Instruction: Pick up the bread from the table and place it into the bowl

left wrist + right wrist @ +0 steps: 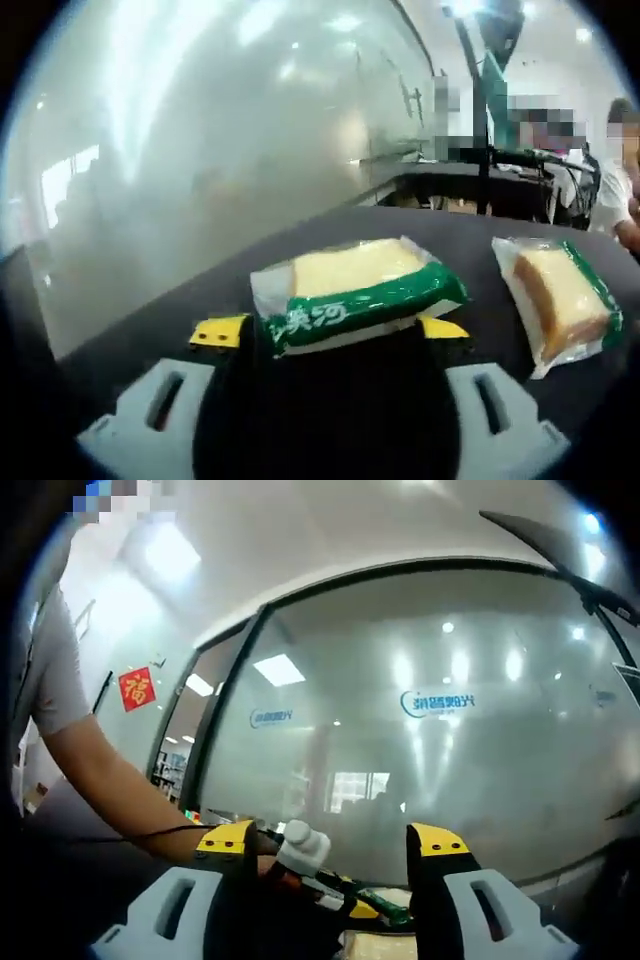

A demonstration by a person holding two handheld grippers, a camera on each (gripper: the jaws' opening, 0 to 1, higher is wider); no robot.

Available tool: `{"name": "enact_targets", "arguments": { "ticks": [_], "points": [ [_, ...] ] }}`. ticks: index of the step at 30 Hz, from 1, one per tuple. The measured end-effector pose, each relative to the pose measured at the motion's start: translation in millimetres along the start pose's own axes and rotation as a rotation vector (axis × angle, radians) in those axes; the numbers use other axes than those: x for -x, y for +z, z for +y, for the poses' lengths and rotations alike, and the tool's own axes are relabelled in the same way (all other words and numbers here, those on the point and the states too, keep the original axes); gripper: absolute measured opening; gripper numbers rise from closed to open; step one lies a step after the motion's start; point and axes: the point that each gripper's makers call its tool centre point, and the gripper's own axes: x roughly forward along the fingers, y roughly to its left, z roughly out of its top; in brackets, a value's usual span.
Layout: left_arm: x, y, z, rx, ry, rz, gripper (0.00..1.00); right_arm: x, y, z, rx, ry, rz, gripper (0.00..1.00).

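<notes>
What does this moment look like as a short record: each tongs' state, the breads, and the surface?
left tongs: shut on a wrapped bread, jaw tips at its green end
second bread: wrapped, lying on the table to the right of the held one, apart from it
table: dark
right tongs: open, raised toward a frosted glass wall
bowl: cannot tell where it is
</notes>
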Motion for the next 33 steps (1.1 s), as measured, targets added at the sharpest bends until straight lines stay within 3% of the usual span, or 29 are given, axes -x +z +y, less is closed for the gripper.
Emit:
{"name": "enact_targets", "arguments": {
  "ticks": [3, 5, 8, 13, 17, 20, 21, 22, 26, 30, 33],
  "points": [
    [3.6, -13.2, 11.0, -0.06, 0.09, 0.079, 0.2, 0.7, -2.0, 1.2, -0.005, -0.002, 0.011, 0.56],
    [9.2, -10.9, 2.2, -0.066, 0.1, 0.053, 0.06, 1.5, -3.6, 1.5, -0.017, -0.003, 0.017, 0.53],
    [15.8, -10.5, -2.1, -0.091, 0.079, 0.033, 0.02, 2.8, -4.5, 0.1, -0.019, -0.009, 0.02, 0.5],
    [22.5, -14.9, -6.8, -0.12, 0.069, 0.066, 0.0, 2.5, -11.4, -4.5, -0.018, -0.026, 0.043, 0.5],
    [36.7, -16.0, -26.3, -0.227, 0.003, 0.069, 0.0, 1.3, -21.0, -6.4, -0.013, -0.032, 0.076, 0.49],
    [51.0, -19.8, -25.9, -0.308, -0.034, 0.052, 0.0, -0.5, -32.4, -6.1, -0.013, -0.026, 0.115, 0.49],
    [59.0, -22.2, -26.2, -0.326, -0.042, 0.041, 0.0, -0.8, -35.3, -5.0, -0.01, -0.023, 0.128, 0.49],
    [80.3, -29.6, -35.9, -0.327, -0.054, 0.035, 0.0, -1.4, -39.6, -3.3, -0.005, -0.018, 0.146, 0.49],
    [122.4, -42.8, -29.8, -0.293, -0.086, 0.019, 0.0, -4.0, -54.9, 7.1, -0.002, 0.032, 0.2, 0.49],
    [182.7, -64.0, -29.4, -0.273, -0.096, 0.016, 0.0, -5.7, -67.2, 43.0, -0.021, 0.166, 0.25, 0.52],
    [229.2, -82.3, -29.2, -0.267, -0.097, 0.01, 0.0, -4.0, -85.4, 68.1, -0.027, 0.264, 0.329, 0.55]
  ]
}}
